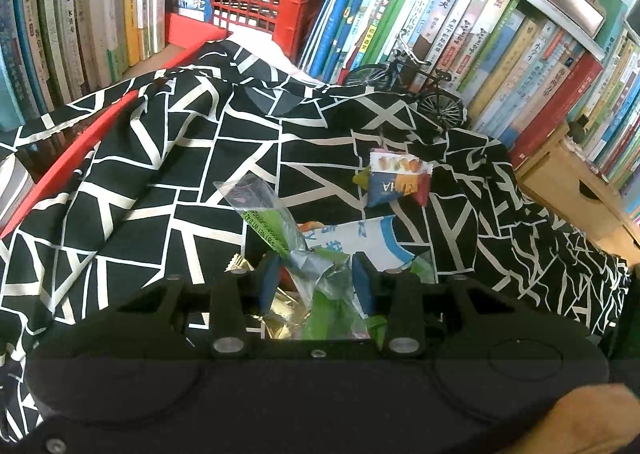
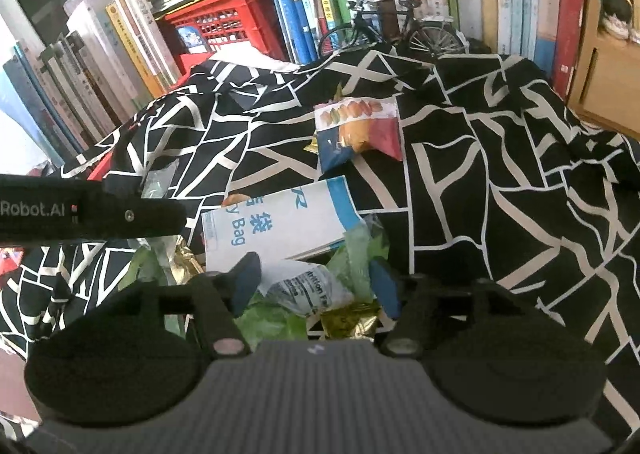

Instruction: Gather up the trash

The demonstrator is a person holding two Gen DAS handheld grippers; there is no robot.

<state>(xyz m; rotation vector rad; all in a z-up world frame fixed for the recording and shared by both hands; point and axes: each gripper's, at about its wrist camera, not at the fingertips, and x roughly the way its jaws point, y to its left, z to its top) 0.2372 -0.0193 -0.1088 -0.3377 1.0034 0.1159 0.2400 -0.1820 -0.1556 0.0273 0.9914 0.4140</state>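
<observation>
Black housings of both claws fill the foreground above a black-and-white cloth (image 2: 500, 194), on which the trash is heaped. Between the partly open fingers of the left claw (image 1: 316, 278) a clear green-printed wrapper (image 1: 276, 230) is seen (a firm pinch cannot be told), while the right claw (image 2: 316, 286), about half open, straddles a crumpled white wrapper (image 2: 308, 290) without pressing it. Beyond these a white bag (image 2: 280, 222) and a colourful snack packet (image 2: 360, 126) are left lying.
</observation>
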